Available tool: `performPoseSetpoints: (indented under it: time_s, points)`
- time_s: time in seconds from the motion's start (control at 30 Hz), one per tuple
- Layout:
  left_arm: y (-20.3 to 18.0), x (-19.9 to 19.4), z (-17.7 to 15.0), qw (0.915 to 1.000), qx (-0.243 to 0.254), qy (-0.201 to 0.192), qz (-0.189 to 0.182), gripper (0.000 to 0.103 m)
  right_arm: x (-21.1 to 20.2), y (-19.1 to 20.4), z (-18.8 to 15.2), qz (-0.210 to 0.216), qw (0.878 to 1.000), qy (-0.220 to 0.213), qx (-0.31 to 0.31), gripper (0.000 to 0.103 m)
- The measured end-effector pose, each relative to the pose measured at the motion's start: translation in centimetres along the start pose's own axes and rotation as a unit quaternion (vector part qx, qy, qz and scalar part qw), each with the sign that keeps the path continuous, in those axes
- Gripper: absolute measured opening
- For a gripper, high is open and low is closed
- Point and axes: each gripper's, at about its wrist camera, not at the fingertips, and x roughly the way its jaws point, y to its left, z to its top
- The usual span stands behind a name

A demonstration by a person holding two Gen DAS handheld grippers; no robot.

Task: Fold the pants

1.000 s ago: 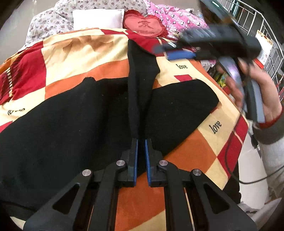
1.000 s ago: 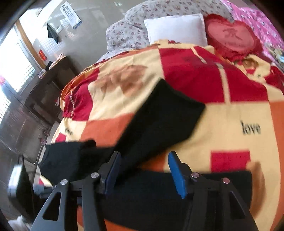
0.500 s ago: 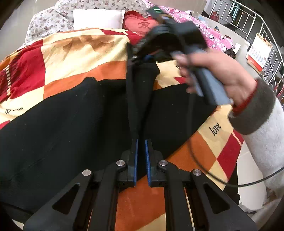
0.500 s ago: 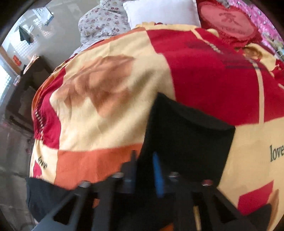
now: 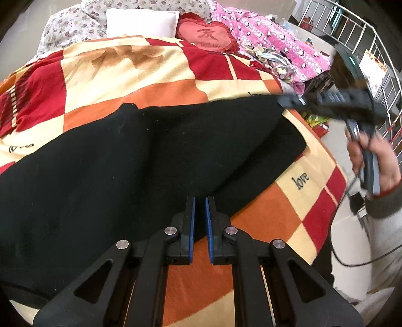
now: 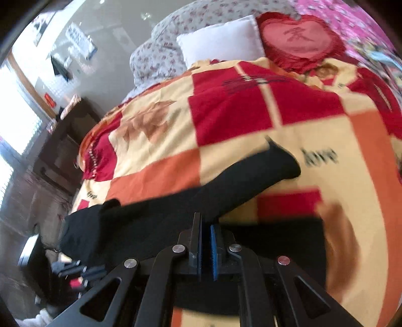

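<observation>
Black pants (image 5: 130, 161) lie spread across a checked red, orange and cream blanket (image 5: 155, 63) on a bed. My left gripper (image 5: 199, 208) is shut on the near edge of the pants, by the crotch. My right gripper (image 5: 289, 100) shows in the left wrist view at the right, shut on the end of one pant leg and holding it raised over the other leg. In the right wrist view my right gripper (image 6: 206, 231) is closed on black cloth, and the leg (image 6: 226, 186) stretches ahead, blurred.
A white pillow (image 5: 140, 22), a red heart cushion (image 5: 206, 35) and pink bedding (image 5: 271, 42) lie at the head of the bed. A metal railing (image 5: 364, 37) stands at the right. A dark cabinet (image 6: 65, 140) stands left of the bed.
My right gripper closed on the far pant leg's end and carried it to the right, swinging that leg over the other one. My left gripper stayed shut in place.
</observation>
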Motion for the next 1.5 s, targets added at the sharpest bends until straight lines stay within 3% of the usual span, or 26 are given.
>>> performPoseSetpoints:
  time_s: [0.1,0.23,0.3,0.33,0.37,0.5,0.57,0.63,0.67,0.7,0.83,0.97,1.07,1.17,1.2,1.23,1.3,1.33,1.4,1.47,1.5]
  points:
    - [0.2,-0.2,0.1,0.9999,-0.012,-0.002,-0.005,0.007,-1.6,-1.0,-2.5,0.007,1.000,-0.003,0.014,0.005]
    - [0.5,-0.5,0.3,0.9997,-0.025,-0.002,-0.004,0.007,-0.6,-2.8,-5.4,0.023,0.999,0.011,0.041,0.007]
    - [0.6,-0.9,0.3,0.9995,-0.029,-0.003,-0.007,0.007,-0.1,-4.4,-6.4,0.036,0.996,0.009,0.077,0.015]
    - [0.6,-1.1,0.3,0.9995,-0.031,-0.004,-0.009,0.007,0.0,-5.1,-6.8,0.034,0.995,0.004,0.091,0.026]
    - [0.8,-1.3,0.4,0.9993,-0.035,-0.005,-0.010,0.007,-0.1,-5.8,-7.2,0.037,0.994,-0.003,0.104,0.031]
    - [1.7,-1.8,0.6,0.9981,-0.061,-0.010,-0.003,0.019,-0.3,-7.3,-7.2,0.066,0.988,-0.039,0.132,0.032]
    - [2.5,-2.2,0.7,0.9967,-0.080,-0.013,0.006,0.019,0.3,-7.6,-6.8,0.080,0.986,-0.050,0.138,0.032]
    - [3.5,-2.8,0.7,0.9946,-0.102,-0.018,0.011,0.019,1.2,-7.8,-6.6,0.104,0.981,-0.063,0.150,0.026]
    - [3.8,-3.1,0.7,0.9938,-0.108,-0.019,0.015,0.019,1.4,-7.7,-6.5,0.108,0.981,-0.070,0.147,0.009]
    - [4.2,-3.5,0.7,0.9929,-0.115,-0.021,0.021,0.021,1.4,-7.6,-6.4,0.110,0.980,-0.079,0.144,0.006]
    - [5.4,-5.0,0.6,0.9900,-0.132,-0.032,0.040,0.026,-0.9,-6.7,-6.3,0.142,0.975,-0.110,0.131,0.005]
    - [5.9,-5.4,-0.1,0.9888,-0.133,-0.035,0.058,0.026,-4.2,-5.7,-7.2,0.119,0.982,-0.113,0.096,0.005]
    - [6.4,-4.9,-0.7,0.9870,-0.139,-0.025,0.076,0.026,-3.2,-6.2,-8.2,0.076,0.990,-0.076,0.089,0.005]
    - [7.7,-5.4,-1.5,0.9844,-0.156,-0.016,0.079,0.026,-1.5,-7.6,-8.7,0.019,0.994,-0.034,0.106,0.010]
    - [8.0,-5.9,-1.7,0.9835,-0.158,-0.018,0.086,0.026,-1.8,-7.7,-8.5,0.016,0.994,-0.039,0.102,0.013]
    - [8.7,-6.9,-2.1,0.9818,-0.161,-0.024,0.098,0.026,-3.0,-7.7,-8.3,-0.017,0.994,-0.048,0.098,0.019]
    - [10.3,-9.0,-2.8,0.9764,-0.173,-0.037,0.124,0.028,-5.1,-7.5,-7.8,-0.073,0.992,-0.067,0.080,0.020]
    - [11.2,-10.0,-3.2,0.9725,-0.182,-0.043,0.140,0.032,-6.2,-7.1,-7.4,-0.079,0.991,-0.079,0.069,0.020]
    - [12.7,-11.5,-3.9,0.9640,-0.198,-0.054,0.169,0.036,-7.5,-5.7,-6.4,-0.022,0.994,-0.098,0.051,0.025]
    - [14.8,-12.9,-4.9,0.9529,-0.223,-0.064,0.196,0.036,-6.8,-3.2,-5.2,0.042,0.994,-0.096,0.023,0.048]
    - [15.8,-13.3,-5.5,0.9480,-0.236,-0.065,0.204,0.036,-5.9,-1.8,-4.7,0.060,0.994,-0.088,0.008,0.050]
